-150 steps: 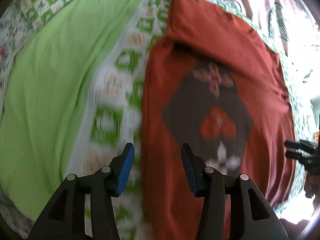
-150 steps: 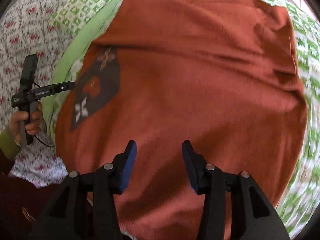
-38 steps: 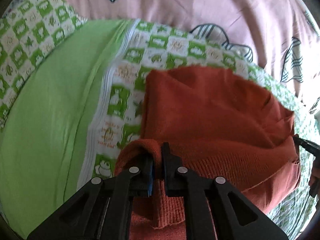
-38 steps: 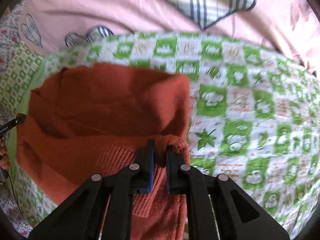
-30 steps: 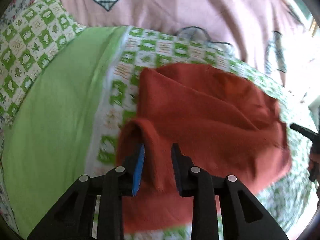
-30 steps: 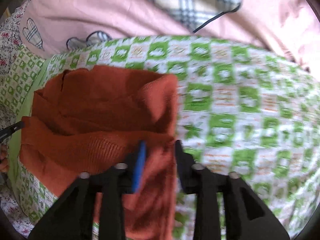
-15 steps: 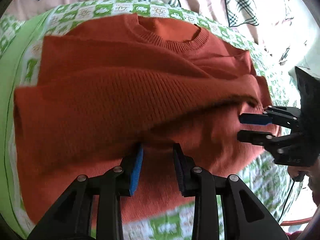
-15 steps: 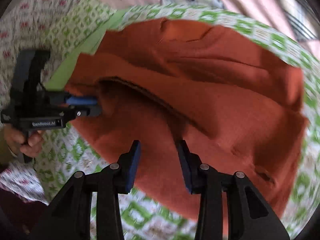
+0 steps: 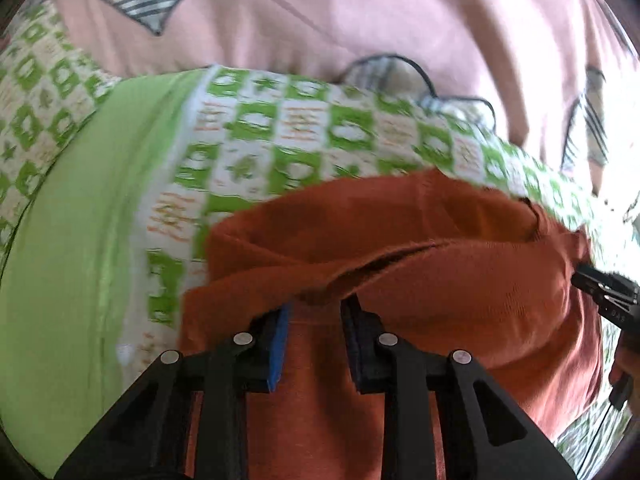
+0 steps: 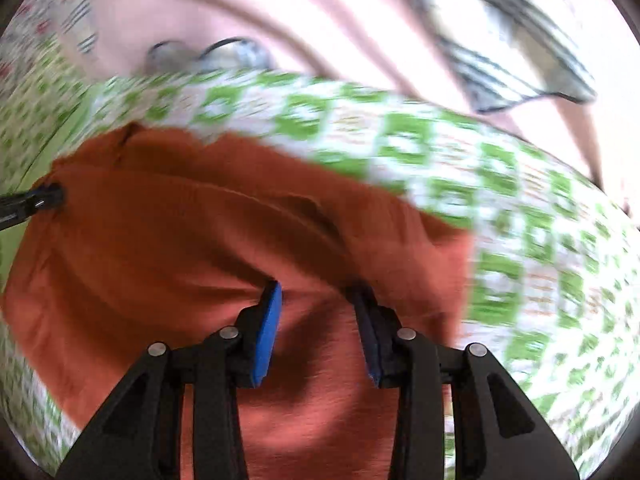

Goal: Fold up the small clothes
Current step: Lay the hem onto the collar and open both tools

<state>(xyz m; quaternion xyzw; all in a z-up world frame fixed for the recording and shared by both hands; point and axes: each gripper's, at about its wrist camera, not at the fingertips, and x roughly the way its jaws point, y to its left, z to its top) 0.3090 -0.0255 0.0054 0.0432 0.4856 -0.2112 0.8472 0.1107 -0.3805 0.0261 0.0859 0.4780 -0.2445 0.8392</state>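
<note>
In the left wrist view, a plain green cloth [image 9: 72, 240] lay at 9 o'clock, with a green-checked blanket [image 9: 260, 120] beside it and a pink quilt [image 9: 360, 20] at 12. The orange sweater [image 9: 440, 280], folded over on itself, lay on the checked blanket from the centre toward 3 o'clock. The left hand-held gripper [image 9: 316, 308] had just narrowed slightly but was still spread, its tips tucked under a sweater fold and pinching nothing. In its own view, the right hand-held gripper [image 10: 316, 288] was likewise spread, its tips under the fold.
</note>
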